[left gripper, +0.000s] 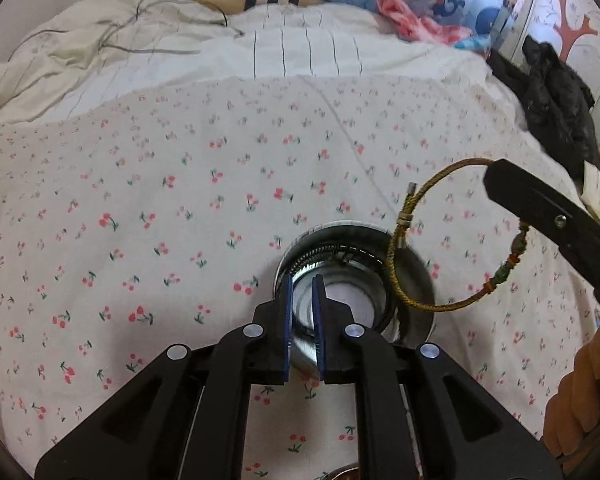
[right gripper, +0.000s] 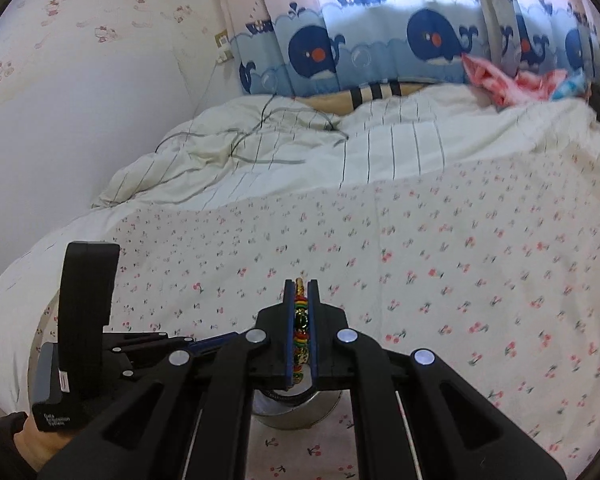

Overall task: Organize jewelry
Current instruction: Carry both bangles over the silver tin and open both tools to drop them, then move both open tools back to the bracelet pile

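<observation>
A round steel tin [left gripper: 404, 312] stands on the cherry-print bedsheet, with a dark coiled chain inside. My left gripper [left gripper: 302, 292] is shut on the tin's near rim. My right gripper [right gripper: 300, 292] is shut on a gold woven bangle [right gripper: 300, 320] with red and green beads. In the left wrist view the bangle [left gripper: 412, 200] hangs from the right gripper's finger [left gripper: 540, 208], just above and right of the tin. The tin [right gripper: 296, 410] shows below the right gripper.
A rumpled striped duvet [left gripper: 260, 52] lies across the far half of the bed. Black clothing [left gripper: 552, 104] is piled at the right edge. Whale-print curtains [right gripper: 380, 40] hang behind the bed. A wall [right gripper: 60, 120] is on the left.
</observation>
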A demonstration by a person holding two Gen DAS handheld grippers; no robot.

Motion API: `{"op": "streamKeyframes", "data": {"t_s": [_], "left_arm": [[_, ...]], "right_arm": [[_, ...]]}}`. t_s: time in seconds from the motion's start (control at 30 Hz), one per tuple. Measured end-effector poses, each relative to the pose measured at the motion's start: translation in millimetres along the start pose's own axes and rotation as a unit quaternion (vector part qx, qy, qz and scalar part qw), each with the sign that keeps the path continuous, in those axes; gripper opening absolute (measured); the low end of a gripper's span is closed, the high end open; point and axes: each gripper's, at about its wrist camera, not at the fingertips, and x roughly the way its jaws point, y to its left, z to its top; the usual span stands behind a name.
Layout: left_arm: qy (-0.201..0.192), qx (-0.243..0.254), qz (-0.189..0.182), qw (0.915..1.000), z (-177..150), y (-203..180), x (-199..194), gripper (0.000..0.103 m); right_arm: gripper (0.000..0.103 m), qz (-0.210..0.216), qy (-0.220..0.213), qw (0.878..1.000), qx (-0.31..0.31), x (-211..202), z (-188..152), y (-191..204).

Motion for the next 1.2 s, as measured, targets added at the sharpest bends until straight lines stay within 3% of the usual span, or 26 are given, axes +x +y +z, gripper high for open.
{"op": "streamKeyframes", "data": {"t_s": [0.13, 0.23, 0.3, 0.33, 0.37, 0.4, 0.47, 0.7, 0.77, 0.87, 1.03, 1.2], "left_arm": [[-0.008, -0.011, -0.004, 0.9999, 1.6, 4.1, -10.7, 0.013], [-0.028, -0.028, -0.004, 0.9992, 4.9, 12.0, -28.5, 0.034], [-0.039, -0.037, -0.004, 0.9985, 6.4, 17.0, -37.1, 0.04], [-0.042, -0.04, -0.003, 0.9983, 6.5, 19.1, -41.1, 0.042], [-0.044, -0.041, -0.001, 0.9982, 6.4, 20.4, -43.5, 0.044], [-0.045, -0.043, 0.002, 0.9981, 5.7, 21.4, -45.4, 0.045], [-0.046, -0.049, 0.012, 0.9977, 3.3, 25.9, -48.1, 0.054], [-0.034, -0.034, 0.046, 0.9978, -17.1, 28.0, -53.1, 0.069], [-0.031, -0.022, 0.06, 0.9975, -34.1, 27.1, -59.3, 0.076], [-0.018, -0.009, 0.071, 0.9972, -65.7, 29.9, -65.3, 0.077], [0.019, -0.018, 0.047, 0.9986, -107.4, 37.1, -71.1, 0.077], [0.019, 0.031, 0.013, 0.9993, -131.0, 21.8, -86.4, 0.077]], "right_arm": [[0.007, 0.022, 0.021, 0.999, 0.019, 12.3, -8.1, -1.0], [0.007, 0.052, 0.036, 0.997, 0.04, 21.6, -12.6, -2.1], [0.007, 0.049, 0.054, 0.997, 0.029, 30.3, -17.4, 3.0], [0.012, 0.039, 0.063, 0.997, 0.018, 34.4, -19.2, 6.2], [0.024, 0.022, 0.069, 0.997, 0.007, 37.2, -21.6, 9.3], [0.051, 0.002, 0.065, 0.998, 0.0, 37.1, -23.4, 10.5], [0.06, -0.012, 0.054, 0.998, -0.011, 34.3, -25.1, 11.0], [0.065, -0.054, 0.029, 0.998, -0.035, 6.7, -19.4, 7.6], [0.067, -0.068, 0.032, 0.996, -0.046, -5.9, -22.0, 5.7], [0.067, -0.067, 0.064, 0.993, -0.071, -22.3, -36.5, 5.9], [0.067, -0.027, 0.116, 0.989, -0.09, -39.2, -77.2, 10.7], [0.067, -0.006, 0.15, 0.983, -0.106, -44.3, -101.6, 15.5]]}}
